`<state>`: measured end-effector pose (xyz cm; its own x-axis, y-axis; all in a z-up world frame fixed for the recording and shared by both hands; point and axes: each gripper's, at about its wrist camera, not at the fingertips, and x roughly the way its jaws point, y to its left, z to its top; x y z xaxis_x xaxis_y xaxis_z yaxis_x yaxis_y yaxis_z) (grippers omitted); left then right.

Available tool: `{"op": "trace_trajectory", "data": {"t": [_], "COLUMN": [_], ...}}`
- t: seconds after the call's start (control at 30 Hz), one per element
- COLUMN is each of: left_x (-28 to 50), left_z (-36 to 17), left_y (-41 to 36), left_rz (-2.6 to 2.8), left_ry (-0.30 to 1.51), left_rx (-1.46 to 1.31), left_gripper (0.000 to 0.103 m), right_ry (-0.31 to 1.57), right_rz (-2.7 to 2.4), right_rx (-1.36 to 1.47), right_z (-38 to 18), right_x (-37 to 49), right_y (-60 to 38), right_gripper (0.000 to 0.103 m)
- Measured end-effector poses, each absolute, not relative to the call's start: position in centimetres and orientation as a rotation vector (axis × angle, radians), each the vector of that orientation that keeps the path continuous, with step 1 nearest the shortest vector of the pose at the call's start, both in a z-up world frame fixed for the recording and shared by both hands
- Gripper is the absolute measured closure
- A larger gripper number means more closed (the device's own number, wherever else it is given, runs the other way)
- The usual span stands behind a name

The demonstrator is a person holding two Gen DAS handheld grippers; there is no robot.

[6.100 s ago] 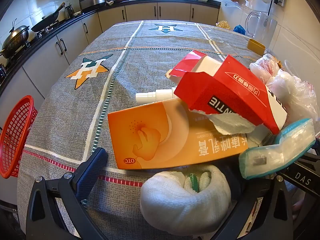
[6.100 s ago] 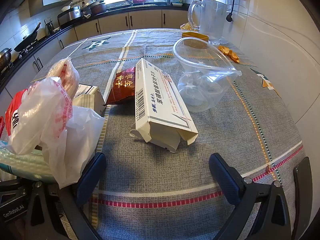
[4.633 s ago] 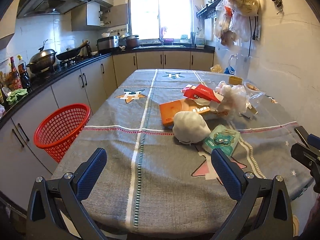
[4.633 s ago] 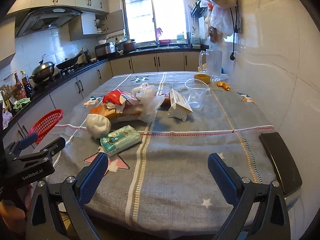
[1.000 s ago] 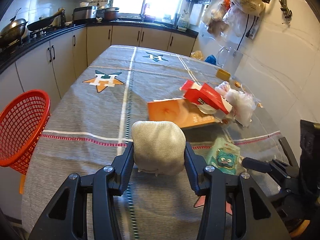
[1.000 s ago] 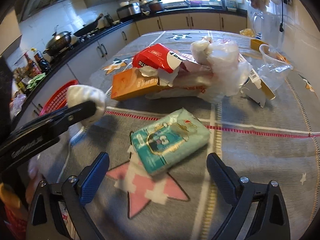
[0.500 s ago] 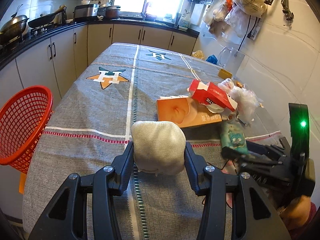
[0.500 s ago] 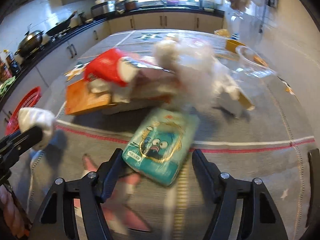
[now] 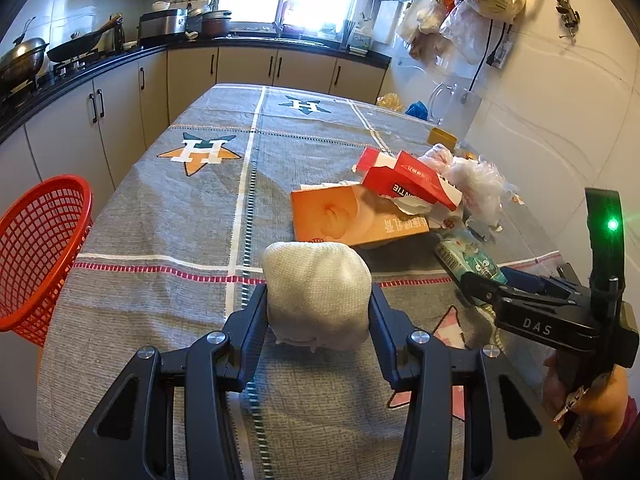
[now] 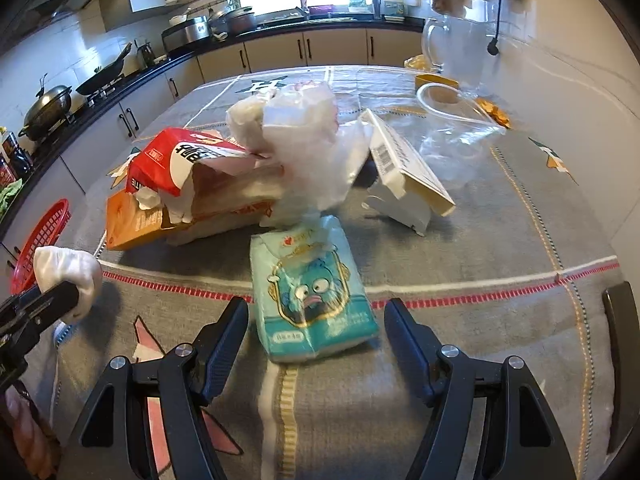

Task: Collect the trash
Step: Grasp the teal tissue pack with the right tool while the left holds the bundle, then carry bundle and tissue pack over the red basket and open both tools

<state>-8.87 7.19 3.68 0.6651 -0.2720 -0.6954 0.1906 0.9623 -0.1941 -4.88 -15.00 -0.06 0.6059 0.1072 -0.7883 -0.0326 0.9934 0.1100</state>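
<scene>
Our left gripper [image 9: 318,312] clamps a white crumpled cloth wad [image 9: 318,292] above the grey tablecloth [image 9: 168,216], the red mesh basket [image 9: 38,248] off to its left. Our right gripper [image 10: 316,334] is spread around a teal cartoon tissue pack [image 10: 310,292] — fingers apart, not pinching it.

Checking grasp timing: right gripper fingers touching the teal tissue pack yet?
Apart. In the right wrist view the right gripper straddles the teal tissue pack, with grey tablecloth showing between each open finger and the pack's sides.
</scene>
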Motion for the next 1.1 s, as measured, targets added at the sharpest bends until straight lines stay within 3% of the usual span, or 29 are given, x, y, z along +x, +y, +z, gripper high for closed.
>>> {"op": "trace_trajectory", "data": {"t": [0.07,0.13,0.33,1.1], "left_x": [-8.8,-8.8,-8.9,-10.5], "left_z": [3.5,3.4,3.3,5.5], "left_y": [7.2,7.1,6.9,10.9], "left_rz": [-0.260,-0.258,-0.260,-0.176], "left_ry": [0.804,0.807,0.808,0.750], "left_rx": [-0.105,-0.103,-0.100,-0.133], "left_gripper": [0.056,0.056,0.056,0.056], "right_ry": [0.924,0.917,0.891,0.825], "right_rz": [0.088,0.076,0.119,0.392], "right_rx": [0.077,0.056,0.045,0.089], "right_z": [-0.3,-0.4,0.3,4.3], "right_x": [-4.5,-4.7,-6.2,-8.3], "right_y": [-14.9,-14.9,-15.0,-9.5], "right_gripper": [0.029,0.044,0.054,0.056]}}
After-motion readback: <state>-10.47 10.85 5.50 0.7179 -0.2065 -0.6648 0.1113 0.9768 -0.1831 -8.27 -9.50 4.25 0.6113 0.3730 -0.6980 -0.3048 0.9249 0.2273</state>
